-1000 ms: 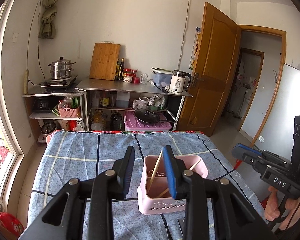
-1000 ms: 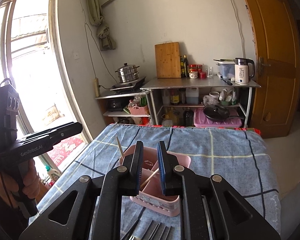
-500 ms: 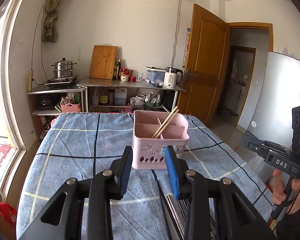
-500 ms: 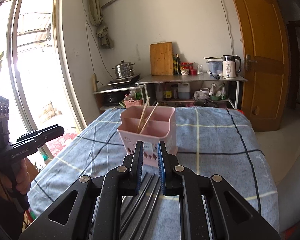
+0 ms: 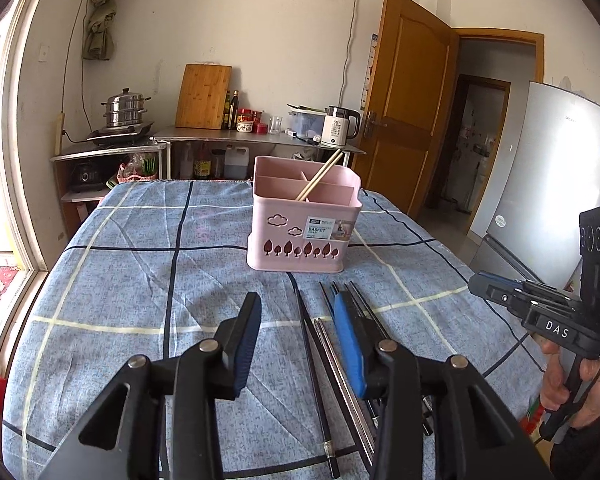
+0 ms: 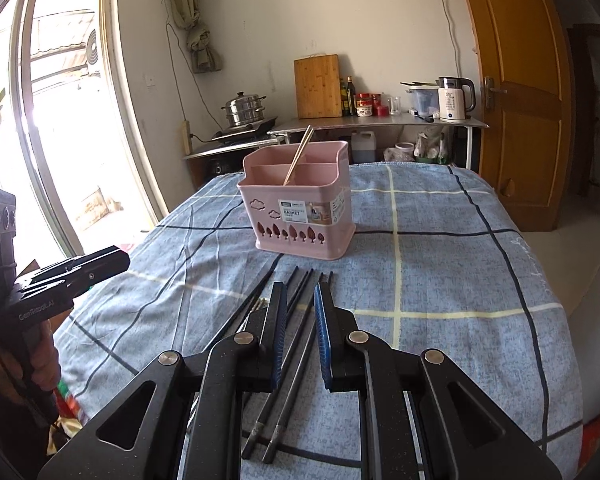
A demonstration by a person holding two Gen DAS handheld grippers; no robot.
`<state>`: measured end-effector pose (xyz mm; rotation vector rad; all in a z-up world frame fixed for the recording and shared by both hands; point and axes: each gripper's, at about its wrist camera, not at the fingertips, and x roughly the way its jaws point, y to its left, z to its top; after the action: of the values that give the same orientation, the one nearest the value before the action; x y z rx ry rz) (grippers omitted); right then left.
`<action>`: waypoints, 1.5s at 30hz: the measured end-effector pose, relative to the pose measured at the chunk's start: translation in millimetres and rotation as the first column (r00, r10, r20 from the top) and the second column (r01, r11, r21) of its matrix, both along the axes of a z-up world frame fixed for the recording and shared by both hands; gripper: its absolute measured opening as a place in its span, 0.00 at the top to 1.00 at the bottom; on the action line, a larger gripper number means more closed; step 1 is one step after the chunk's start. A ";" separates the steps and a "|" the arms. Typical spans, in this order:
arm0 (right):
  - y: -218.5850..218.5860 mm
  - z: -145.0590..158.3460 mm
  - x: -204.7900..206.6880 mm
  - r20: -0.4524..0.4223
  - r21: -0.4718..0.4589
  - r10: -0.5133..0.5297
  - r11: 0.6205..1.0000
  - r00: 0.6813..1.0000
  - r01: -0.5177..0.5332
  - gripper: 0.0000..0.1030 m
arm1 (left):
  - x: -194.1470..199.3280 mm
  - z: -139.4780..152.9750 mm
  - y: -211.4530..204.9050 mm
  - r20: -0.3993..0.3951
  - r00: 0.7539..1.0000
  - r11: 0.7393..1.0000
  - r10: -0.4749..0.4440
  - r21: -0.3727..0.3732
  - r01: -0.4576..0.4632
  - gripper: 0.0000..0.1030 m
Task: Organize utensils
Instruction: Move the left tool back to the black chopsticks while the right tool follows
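While both grippers hang over the bench with its blue checked cloth, the step in hand looks like picking which stick to lift.

Our landmark is the pink plastic basket with little tree holes. It stands on the cloth, past the tips of both grippers. Two light wooden chopsticks lean inside it, close together, in one of the middle boxes.

Just in front of the basket lies a bunch of long dark chopsticks, with some shiny metal ones mixed in. I count about six or seven dark tips near the basket, but they overlap, so I cannot be sure. I can see at least two metal ones.

In front of the basket, the left gripper has nothing in it, and its jaws are opening wider. Dark and metal sticks lie on the cloth below the gap. The right gripper has its jaws close together but not touching, and it holds nothing. Two dark sticks lie under its gap.

I think the next move is to go lower, close on one pair of sticks, and carry them to the basket. The sticks are thin and lie flat, so the tips must reach right down to the cloth.
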<state>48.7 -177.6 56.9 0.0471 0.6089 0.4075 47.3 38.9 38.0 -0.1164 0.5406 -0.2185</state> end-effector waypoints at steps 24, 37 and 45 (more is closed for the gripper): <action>21.4 -62.2 95.9 -0.239 -0.102 -0.034 0.995 0.970 0.009 0.86 | 130.5 -78.7 -42.4 -0.331 0.942 0.993 -0.062 0.075 0.092 0.66; 36.7 -86.8 133.3 -0.315 -0.132 -0.031 0.991 0.949 -0.011 0.86 | 151.9 -93.7 -54.8 -0.381 0.923 0.990 -0.056 0.102 0.102 0.75; 41.0 -93.1 142.0 -0.330 -0.171 -0.039 0.985 0.943 -0.019 0.91 | 156.4 -92.7 -62.1 -0.371 0.928 0.978 -0.027 0.181 0.100 0.86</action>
<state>190.7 -136.5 -36.2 -0.0473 0.9766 0.3374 203.6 -23.2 -54.7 0.0563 0.9384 -0.2063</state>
